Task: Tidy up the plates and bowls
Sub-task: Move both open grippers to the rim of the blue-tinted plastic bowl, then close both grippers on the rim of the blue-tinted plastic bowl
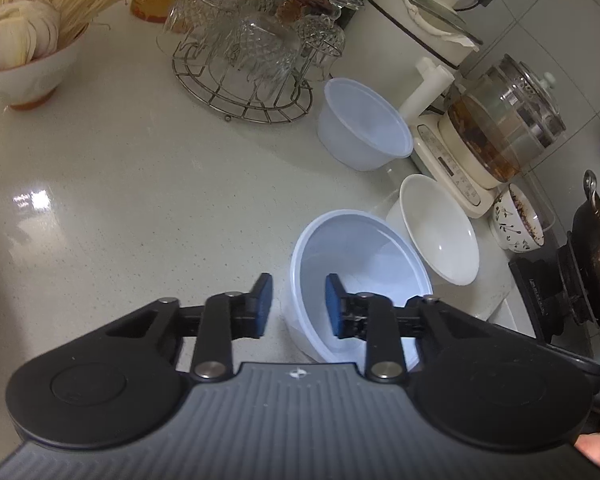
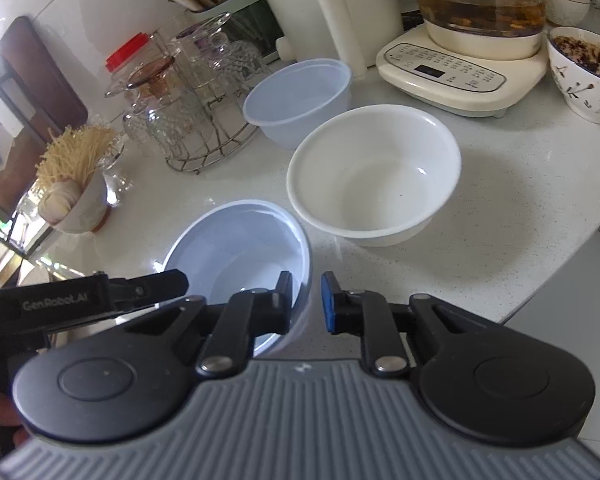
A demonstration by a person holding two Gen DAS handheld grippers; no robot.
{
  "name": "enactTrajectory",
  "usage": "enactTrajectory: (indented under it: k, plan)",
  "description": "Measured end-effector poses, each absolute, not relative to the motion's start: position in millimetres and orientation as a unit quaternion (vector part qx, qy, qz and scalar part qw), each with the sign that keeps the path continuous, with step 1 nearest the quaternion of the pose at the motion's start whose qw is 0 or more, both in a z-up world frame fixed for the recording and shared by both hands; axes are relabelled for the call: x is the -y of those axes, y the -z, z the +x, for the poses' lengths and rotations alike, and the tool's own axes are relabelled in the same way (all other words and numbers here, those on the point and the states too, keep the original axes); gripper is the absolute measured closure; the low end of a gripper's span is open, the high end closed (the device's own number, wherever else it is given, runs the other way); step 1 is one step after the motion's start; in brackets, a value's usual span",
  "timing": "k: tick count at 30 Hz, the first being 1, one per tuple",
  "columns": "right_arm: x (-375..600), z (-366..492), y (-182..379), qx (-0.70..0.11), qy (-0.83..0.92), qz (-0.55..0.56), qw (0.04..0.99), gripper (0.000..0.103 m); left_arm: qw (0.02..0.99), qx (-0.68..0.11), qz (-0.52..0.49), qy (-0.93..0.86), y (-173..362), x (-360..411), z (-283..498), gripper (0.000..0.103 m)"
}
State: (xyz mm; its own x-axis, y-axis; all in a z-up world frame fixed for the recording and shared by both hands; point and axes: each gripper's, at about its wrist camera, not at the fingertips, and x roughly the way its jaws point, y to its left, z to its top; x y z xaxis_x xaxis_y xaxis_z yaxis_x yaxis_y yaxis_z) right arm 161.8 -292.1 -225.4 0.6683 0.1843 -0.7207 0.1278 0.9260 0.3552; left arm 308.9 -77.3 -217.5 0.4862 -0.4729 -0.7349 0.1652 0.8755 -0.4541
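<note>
Two grippers straddle one translucent plastic bowl near the counter's front edge: the left gripper and right gripper, both narrowly parted, bracket opposite rims without visibly pinching. A white bowl sits at two o'clock, with bare counter at ten.

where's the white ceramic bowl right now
In the right wrist view, the white ceramic bowl sits mid-counter, between two translucent plastic bowls and the cream kettle base.

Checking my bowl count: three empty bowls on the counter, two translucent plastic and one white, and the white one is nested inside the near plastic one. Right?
Not nested. In the right wrist view the white bowl sits on the counter beside the near plastic bowl; the far plastic bowl stands behind them.
</note>
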Motion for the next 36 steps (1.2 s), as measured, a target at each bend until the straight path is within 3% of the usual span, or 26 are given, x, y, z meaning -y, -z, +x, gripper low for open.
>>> enactTrajectory:
  k: [1,3,36]
  plan:
    - [291.5,162.6,225.4,-0.407,-0.019,0.19,0.893,0.089,0.848,-0.467,-0.166,0.189,218.1,77.3,308.4,0.087]
    - [291.2,163.4,224.8,-0.408,-0.023,0.187,0.893,0.09,0.849,-0.465,-0.17,0.184,218.8,76.8,307.8,0.09]
    - [184.3,222.9,222.4,-0.425,-0.152,0.101,0.886,0.09,0.859,-0.448,-0.243,0.055,214.2,-41.0,297.3,0.091]
